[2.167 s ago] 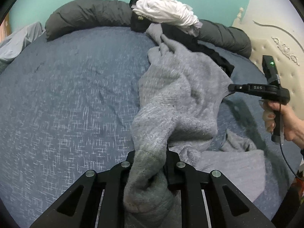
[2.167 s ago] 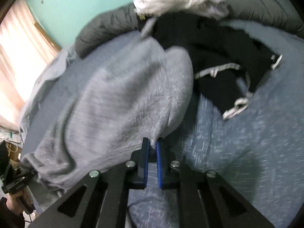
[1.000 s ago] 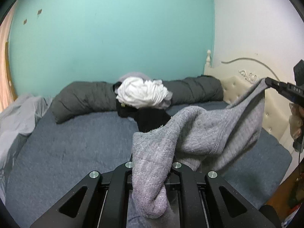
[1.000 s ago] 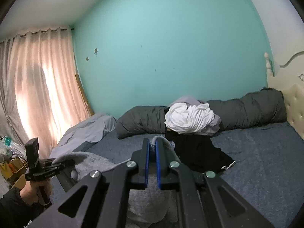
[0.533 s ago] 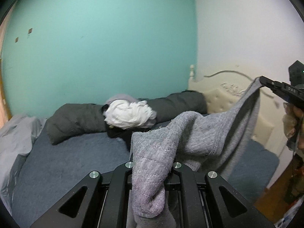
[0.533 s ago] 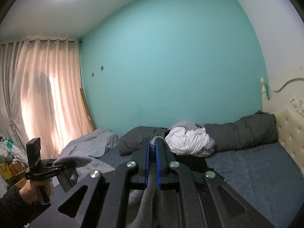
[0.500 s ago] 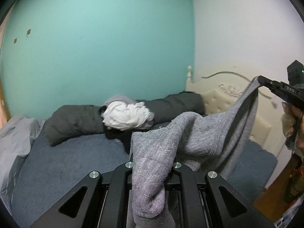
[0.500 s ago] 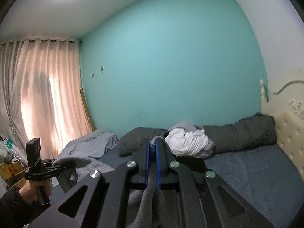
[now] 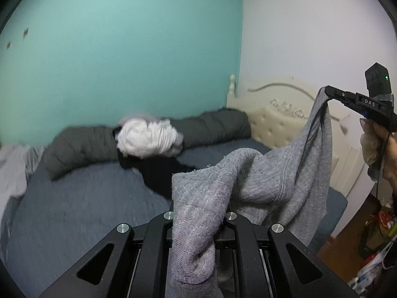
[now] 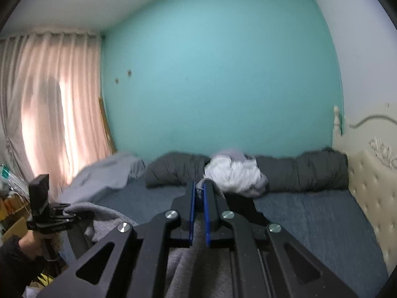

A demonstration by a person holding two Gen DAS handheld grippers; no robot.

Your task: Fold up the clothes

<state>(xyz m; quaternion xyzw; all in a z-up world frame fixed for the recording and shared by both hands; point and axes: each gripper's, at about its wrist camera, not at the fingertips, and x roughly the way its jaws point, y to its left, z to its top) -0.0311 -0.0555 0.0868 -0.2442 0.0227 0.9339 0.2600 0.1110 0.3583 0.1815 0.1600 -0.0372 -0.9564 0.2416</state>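
A grey knit sweater [image 9: 260,181] hangs in the air above the bed, stretched between both grippers. My left gripper [image 9: 198,213] is shut on one bunched end, and the cloth drapes over its fingers and hides the tips. At the right of the left wrist view, my right gripper [image 9: 327,93] pinches another edge higher up, held by a hand. In the right wrist view the right gripper [image 10: 198,188] is shut on a thin fold of the sweater [image 10: 198,260]. The left gripper [image 10: 67,211] shows at the far left, gripping the other end.
The blue bed [image 9: 74,211] lies below. A rolled dark grey duvet [image 9: 82,146], a white clothes bundle [image 9: 148,139] and a black garment [image 9: 161,171] sit at its far side. A cream headboard [image 9: 273,124] stands on the right, and pink curtains [image 10: 49,111] hang on the left.
The sweater, which lay on the bed, has been lifted clear by both grippers and now hangs between them. Both grippers have risen a little further over the last second.
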